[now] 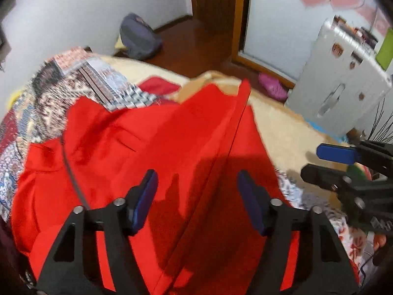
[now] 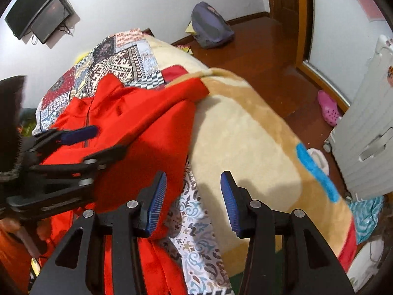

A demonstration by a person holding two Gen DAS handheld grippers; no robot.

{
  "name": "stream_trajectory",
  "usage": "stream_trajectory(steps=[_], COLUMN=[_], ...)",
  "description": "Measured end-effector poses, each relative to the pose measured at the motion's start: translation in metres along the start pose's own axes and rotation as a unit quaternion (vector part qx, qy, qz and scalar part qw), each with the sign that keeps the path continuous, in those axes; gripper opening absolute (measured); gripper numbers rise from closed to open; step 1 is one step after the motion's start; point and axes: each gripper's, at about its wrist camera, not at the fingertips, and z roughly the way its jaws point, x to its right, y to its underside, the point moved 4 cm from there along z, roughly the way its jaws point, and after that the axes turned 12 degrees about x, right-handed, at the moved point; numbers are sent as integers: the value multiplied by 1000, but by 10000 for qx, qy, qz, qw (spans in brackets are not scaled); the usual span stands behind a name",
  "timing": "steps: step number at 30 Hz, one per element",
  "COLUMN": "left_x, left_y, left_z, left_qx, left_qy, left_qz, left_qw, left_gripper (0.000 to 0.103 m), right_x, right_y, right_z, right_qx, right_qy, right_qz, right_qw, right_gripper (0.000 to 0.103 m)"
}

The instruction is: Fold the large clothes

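A large red jacket [image 1: 152,147] lies spread on the bed, zip side up; it also shows in the right wrist view [image 2: 137,123], with one sleeve [image 2: 186,86] stretched toward the far edge. My left gripper [image 1: 197,196] is open and empty, just above the jacket's near part. It shows in the right wrist view [image 2: 98,142] at the left. My right gripper [image 2: 194,196] is open and empty, over the jacket's right edge and the beige blanket [image 2: 245,135]. It shows in the left wrist view [image 1: 319,159] at the right.
A patterned patchwork quilt [image 2: 118,59] lies under the jacket at the far side. A white suitcase [image 1: 339,78] stands right of the bed. A grey backpack [image 2: 211,27] and a pink clog [image 2: 328,109] lie on the wooden floor. A monitor [image 2: 36,7] hangs on the wall.
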Motion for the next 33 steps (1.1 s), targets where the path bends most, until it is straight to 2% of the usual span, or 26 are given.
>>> stream_trajectory(steps=[2,5,7,9,11,16,20,23,26,28,31,33], left_x=[-3,-11,-18,-26,-34,-72,-114,-147,-169,-181,-195,-201], left_y=[5,10,11,7,1,-16,-12,14,52,92,147,188], left_z=[16,31,32,21,5,-61,-123,-165,-181,-181,-168,-156], left_qx=[-184,-335,-296,-134,110,887,1380,1576,1458,1143,686,286], left_qy=[141,208,225,274,221,-323,-892,-1295,-1495,-1684,-1564,-1464], left_qz=[-177,-419,-555,-732,-808,-958,-1181,-1515,-1791,-1988,-2471,-2880], left_qw=[9996,9983,9978,9968,9964,9909,9793,9672,9614,9587,9538,9460], left_gripper=[53,31,14,8,6,4,4,4,5,8,14,16], right_x=[-1,-5,-8,-11,-13,-11,-13,-15,-19,-20,-23,-24], right_y=[4,11,16,20,23,28,29,30,31,32,33,34], right_z=[5,15,20,24,27,29,29,29,29,30,31,31], right_qx=[-78,-258,-341,-364,-380,-418,-407,-385,-373,-369,-357,-363], right_qy=[-25,-92,-123,-76,-41,37,87,130,141,165,205,234], right_qz=[2,2,-47,-153,-260,-483,-737,-902,-964,-1015,-1089,-1124], right_qw=[10000,9996,9993,9992,9989,9980,9964,9951,9945,9940,9932,9927], right_gripper=[42,42,42,45,47,48,48,48,50,51,51,51])
